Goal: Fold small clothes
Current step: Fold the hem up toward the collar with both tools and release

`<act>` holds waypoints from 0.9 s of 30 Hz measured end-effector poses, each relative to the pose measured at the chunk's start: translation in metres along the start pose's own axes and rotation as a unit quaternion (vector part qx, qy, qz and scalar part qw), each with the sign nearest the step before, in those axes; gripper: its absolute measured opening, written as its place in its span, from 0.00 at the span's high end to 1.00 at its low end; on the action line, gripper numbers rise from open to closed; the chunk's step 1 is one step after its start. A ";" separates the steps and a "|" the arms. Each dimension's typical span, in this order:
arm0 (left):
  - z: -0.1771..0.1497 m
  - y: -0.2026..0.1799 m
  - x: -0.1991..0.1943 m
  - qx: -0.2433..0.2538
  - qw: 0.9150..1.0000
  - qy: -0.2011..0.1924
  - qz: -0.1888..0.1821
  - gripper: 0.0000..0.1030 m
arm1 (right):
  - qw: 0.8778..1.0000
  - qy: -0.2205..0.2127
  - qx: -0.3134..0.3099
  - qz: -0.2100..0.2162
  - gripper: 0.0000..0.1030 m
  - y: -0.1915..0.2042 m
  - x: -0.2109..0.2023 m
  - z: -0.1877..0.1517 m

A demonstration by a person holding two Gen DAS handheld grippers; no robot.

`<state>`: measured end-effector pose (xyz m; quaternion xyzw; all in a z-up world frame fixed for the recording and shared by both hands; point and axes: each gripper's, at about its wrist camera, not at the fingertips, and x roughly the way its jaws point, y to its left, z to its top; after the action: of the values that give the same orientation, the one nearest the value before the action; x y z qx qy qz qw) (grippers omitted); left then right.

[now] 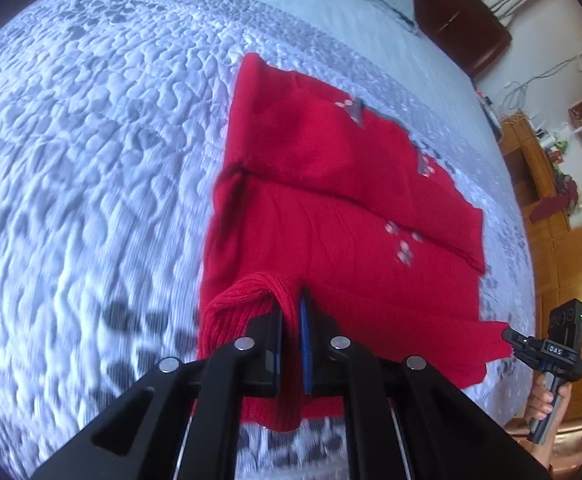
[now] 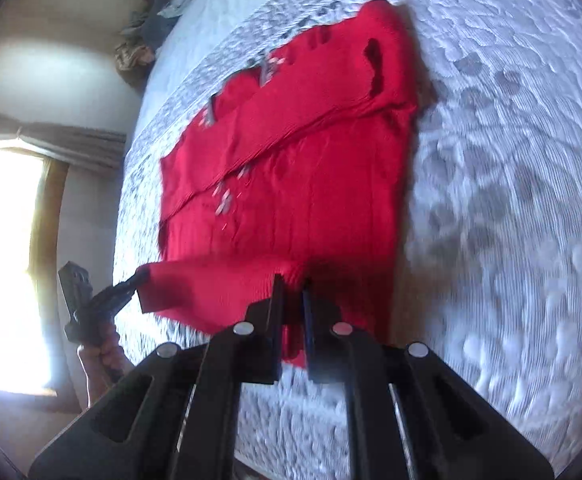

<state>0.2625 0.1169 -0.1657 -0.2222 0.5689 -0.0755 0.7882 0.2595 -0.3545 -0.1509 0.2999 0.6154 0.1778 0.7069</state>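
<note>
Both tools are clamped nearly closed on the near hem of a red knitted sweater [image 1: 331, 200]. At the left tool [image 1: 291, 300] the ribbed edge bunches up between the two black fingers and hangs down past them toward the camera. At the right tool [image 2: 292, 284] the same hem is pinched in the narrow slot between its fingers, with red cloth draping below. Each tool grips a different near corner: from the left wrist, the right tool shows at the far right of the hem, held by a hand [image 1: 543, 400]; from the right wrist, the left tool shows at the hem's left end.

Beyond the tools the sweater lies spread flat on a bed, over a pale quilted bedspread [image 1: 91, 160] with grey patches. A sleeve is folded across the body, and small pale motifs dot the front. Its neck end lies farthest away. Wooden furniture [image 1: 551, 208] stands past the bed's right side.
</note>
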 end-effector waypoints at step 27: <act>0.028 -0.021 0.018 0.153 0.987 -0.006 0.040 0.49 | 0.990 0.014 -0.111 -0.089 0.62 0.014 0.028 0.044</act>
<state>0.2977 0.0993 -0.1647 -0.0768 0.5539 -0.1289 0.8189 0.3088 -0.3354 -0.1600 0.1610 0.6259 0.1851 0.7403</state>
